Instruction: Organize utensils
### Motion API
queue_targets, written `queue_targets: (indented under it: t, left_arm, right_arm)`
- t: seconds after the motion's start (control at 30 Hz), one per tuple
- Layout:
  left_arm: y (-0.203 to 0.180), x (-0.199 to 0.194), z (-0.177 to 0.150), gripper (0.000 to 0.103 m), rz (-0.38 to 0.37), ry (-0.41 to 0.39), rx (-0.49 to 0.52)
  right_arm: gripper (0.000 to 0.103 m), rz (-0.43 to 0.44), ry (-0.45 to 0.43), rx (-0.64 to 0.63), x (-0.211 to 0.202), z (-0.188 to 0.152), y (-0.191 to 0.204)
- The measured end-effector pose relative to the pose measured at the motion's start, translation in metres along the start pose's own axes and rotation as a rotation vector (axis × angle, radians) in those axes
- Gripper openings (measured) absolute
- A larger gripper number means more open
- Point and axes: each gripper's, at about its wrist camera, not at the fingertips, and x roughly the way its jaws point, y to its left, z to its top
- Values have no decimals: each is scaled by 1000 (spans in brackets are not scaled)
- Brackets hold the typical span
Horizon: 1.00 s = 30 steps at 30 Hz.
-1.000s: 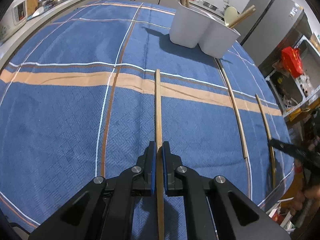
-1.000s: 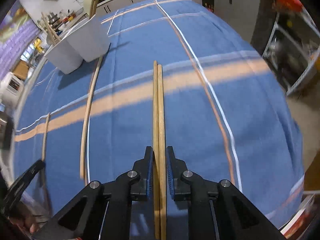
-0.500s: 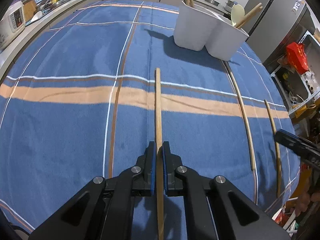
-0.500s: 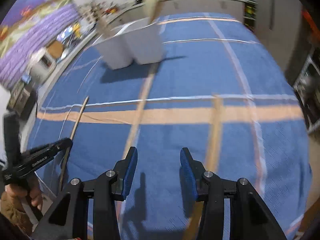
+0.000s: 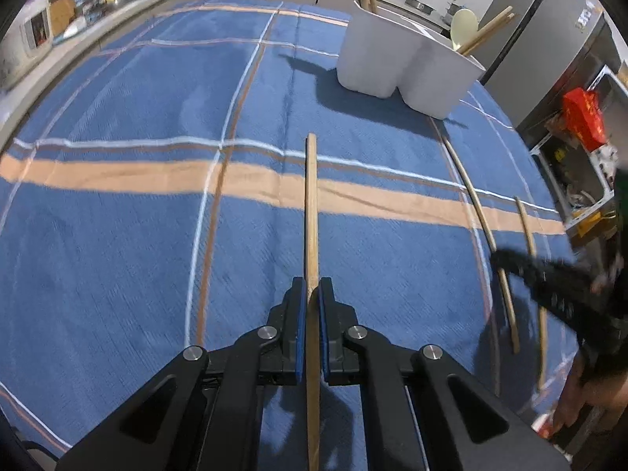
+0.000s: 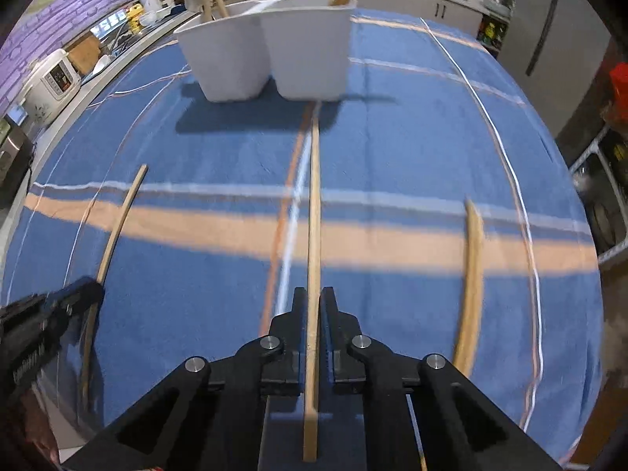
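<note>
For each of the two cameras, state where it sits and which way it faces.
Left wrist: sits behind the left gripper, looking along its fingers, shut on a chopstick, toward the white holder; the right gripper shows blurred at right.
Right wrist: sits behind the right gripper, closed around a long chopstick, facing the holder; the left gripper shows at left.
Shared: holder, blue tablecloth.

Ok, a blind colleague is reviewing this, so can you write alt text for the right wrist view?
The right gripper is shut on a long chopstick pointing at a white two-compartment utensil holder on a blue plaid cloth. More chopsticks lie left and right.
</note>
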Motion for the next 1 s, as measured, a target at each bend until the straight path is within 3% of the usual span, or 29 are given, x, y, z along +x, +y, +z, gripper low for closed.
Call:
queue_targets:
  t: [0.17, 0.23, 0.3, 0.37, 0.43, 0.53, 0.6, 0.77, 0.87, 1.0]
  left_arm:
    - [1, -7, -16, 6, -56, 35, -11]
    - [2, -9, -17, 6, -79, 54, -18]
    - [1, -15, -17, 6, -94, 54, -14]
    - [-1, -20, -12, 10, -81, 45, 2]
    - [-2, -17, -6, 24, -53, 55, 15]
    - [-10, -7, 6, 24, -14, 72, 61]
    - [-15, 2, 12, 24, 12, 92, 88]
    - [-24, 14, 25, 24, 30, 117, 128]
    - [-27, 18, 30, 23, 31, 117, 153]
    - [-30, 22, 36, 23, 30, 109, 175]
  right_arm:
    - [10, 74, 38, 32, -24, -53, -15]
    - [24, 122, 43, 27, -27, -57, -21]
    - [38, 110, 44, 16, -26, -55, -17]
    - [39, 88, 43, 3, -22, -47, -14]
    - [39, 80, 43, -15, -14, -37, -9]
    - [39, 56, 57, -51, -3, -14, -2]
    - [31, 37, 71, -66, 5, 1, 1]
    - [23, -19, 143, -118, 21, 33, 10]
    - [23, -47, 198, -161, 26, 43, 16]
    - [21, -54, 200, -170, 27, 45, 19]
